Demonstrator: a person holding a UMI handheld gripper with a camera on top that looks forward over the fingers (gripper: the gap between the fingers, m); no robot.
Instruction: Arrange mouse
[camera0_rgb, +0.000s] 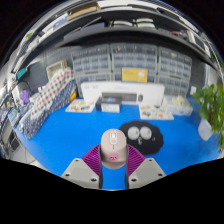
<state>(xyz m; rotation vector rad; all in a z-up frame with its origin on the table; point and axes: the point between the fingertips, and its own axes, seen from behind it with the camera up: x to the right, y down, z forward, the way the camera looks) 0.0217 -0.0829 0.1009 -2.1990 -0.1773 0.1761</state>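
Observation:
A pale pink and white mouse (113, 145) with a small pig-nose mark at its rear lies on the blue mat (70, 135). It stands between my gripper's (113, 165) two magenta pads (96, 160), which touch its rear flanks on both sides. The gripper is shut on the mouse's rear end. The mouse points away from me, toward the back of the table.
A dark block with two white round buttons (141, 133) lies just right of the mouse. A white box (118, 97) stands further back. Cluttered items (50, 95) line the left side, a green plant (211, 108) the right. Shelves of drawers (125, 62) form the back.

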